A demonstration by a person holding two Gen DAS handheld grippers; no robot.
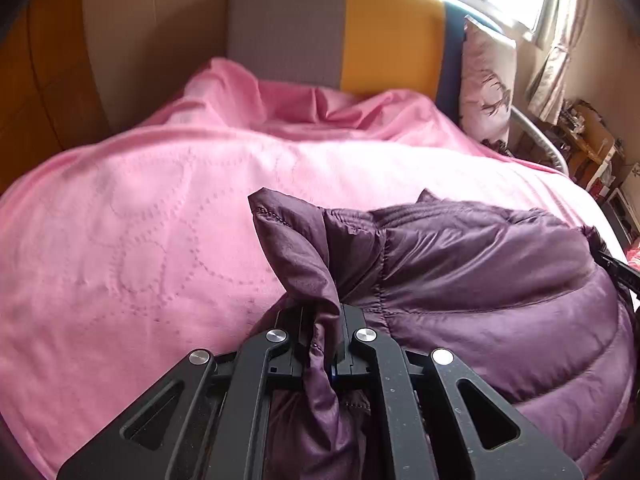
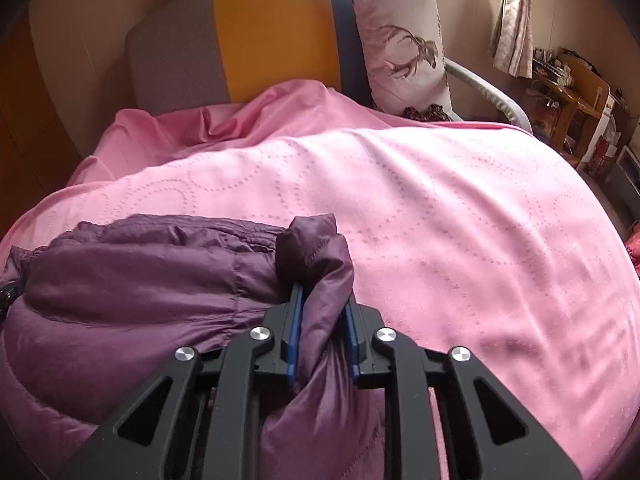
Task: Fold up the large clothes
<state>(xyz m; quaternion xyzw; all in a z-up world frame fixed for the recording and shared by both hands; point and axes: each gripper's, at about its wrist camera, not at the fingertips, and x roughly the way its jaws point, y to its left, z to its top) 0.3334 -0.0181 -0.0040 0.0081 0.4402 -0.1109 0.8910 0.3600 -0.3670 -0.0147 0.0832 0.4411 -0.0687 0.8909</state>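
Right now both tools grip the same garment: a puffy, quilted dark-purple jacket (image 1: 480, 280) of shiny nylon, which lies bunched on the bed, on top of a pink blanket (image 1: 140, 240) stitched with dotted ring patterns. In the left wrist view, the left hand-held gripper (image 1: 322, 320) has its two black fingers pressed together on a gathered corner of the jacket; the pinched cloth stands up beyond the fingertips in a crumpled peak, and the rest of the jacket spreads away to the right. In the right wrist view, the right hand-held gripper (image 2: 322, 308), with blue pads on the inner faces of its fingers, is clamped on another bunched corner, which bulges in a rounded knob just past the tips; here the bulk of the jacket lies to the left.

At the head of the bed stands an upholstered headboard (image 2: 260, 40) in grey, mustard-yellow and navy panels. A pale pillow printed with a deer (image 2: 400, 44) leans upright against its navy end. Pale patterned curtains (image 2: 512, 16) hang beside a bright window, with a wooden chair (image 2: 576, 92) below them.
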